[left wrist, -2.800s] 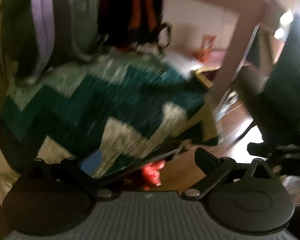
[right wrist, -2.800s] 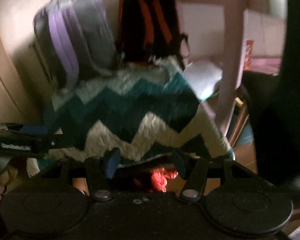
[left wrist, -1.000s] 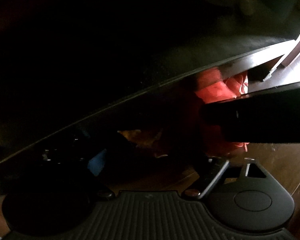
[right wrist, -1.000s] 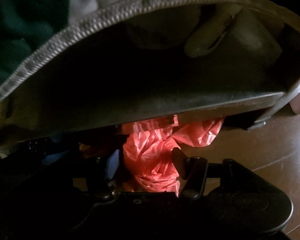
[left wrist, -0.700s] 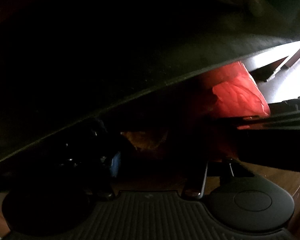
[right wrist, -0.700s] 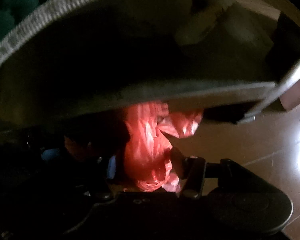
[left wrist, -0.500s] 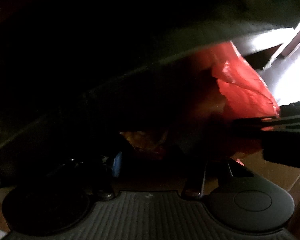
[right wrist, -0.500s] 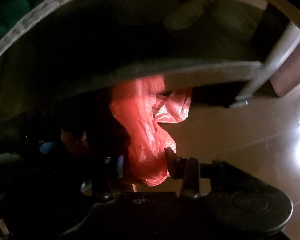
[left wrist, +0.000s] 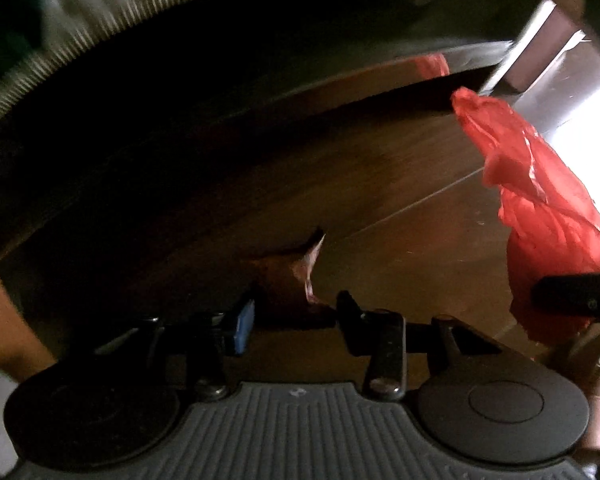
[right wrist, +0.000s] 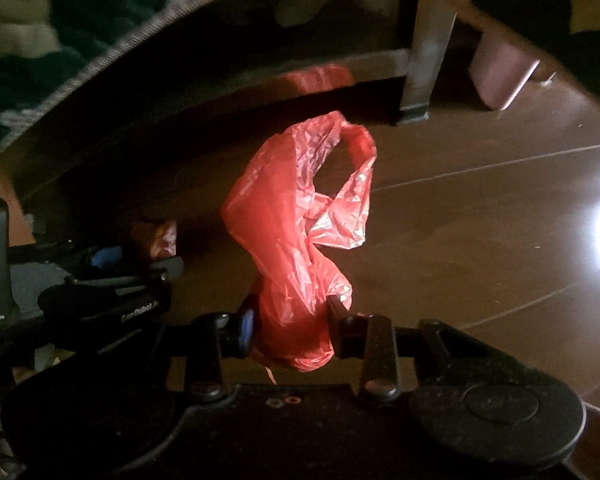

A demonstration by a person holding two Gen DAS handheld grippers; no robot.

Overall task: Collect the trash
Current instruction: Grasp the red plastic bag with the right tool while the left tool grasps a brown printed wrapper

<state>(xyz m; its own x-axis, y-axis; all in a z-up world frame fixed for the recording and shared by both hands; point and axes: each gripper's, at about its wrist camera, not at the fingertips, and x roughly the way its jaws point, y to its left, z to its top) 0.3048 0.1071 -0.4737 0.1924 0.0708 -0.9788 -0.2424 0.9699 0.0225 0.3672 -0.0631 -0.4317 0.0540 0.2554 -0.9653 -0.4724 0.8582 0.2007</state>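
A crumpled red plastic bag [right wrist: 296, 220] hangs above the wooden floor, pinched at its lower end between the pads of my right gripper [right wrist: 290, 320], whose jaws are still closing on it. In the left wrist view the same red bag [left wrist: 540, 200] hangs at the right edge. My left gripper [left wrist: 296, 312] has a dark brown crumpled wrapper [left wrist: 296, 280] between its fingers, and its jaws are also closing. The right wrist view shows the left gripper [right wrist: 140, 258] at the left with the wrapper [right wrist: 156, 236] sticking out of it.
The dark underside of a low piece of furniture [right wrist: 180, 92] arches overhead, with a metal leg [right wrist: 424, 60] and a pinkish leg [right wrist: 500, 76] beyond. A teal and white blanket [right wrist: 40, 20] drapes over its edge. Brown plank floor [right wrist: 480, 220] has bright glare at the right.
Both grippers have closed in on their pieces and come up and back from under the furniture. The red bag has left the floor and now hangs from the right gripper.
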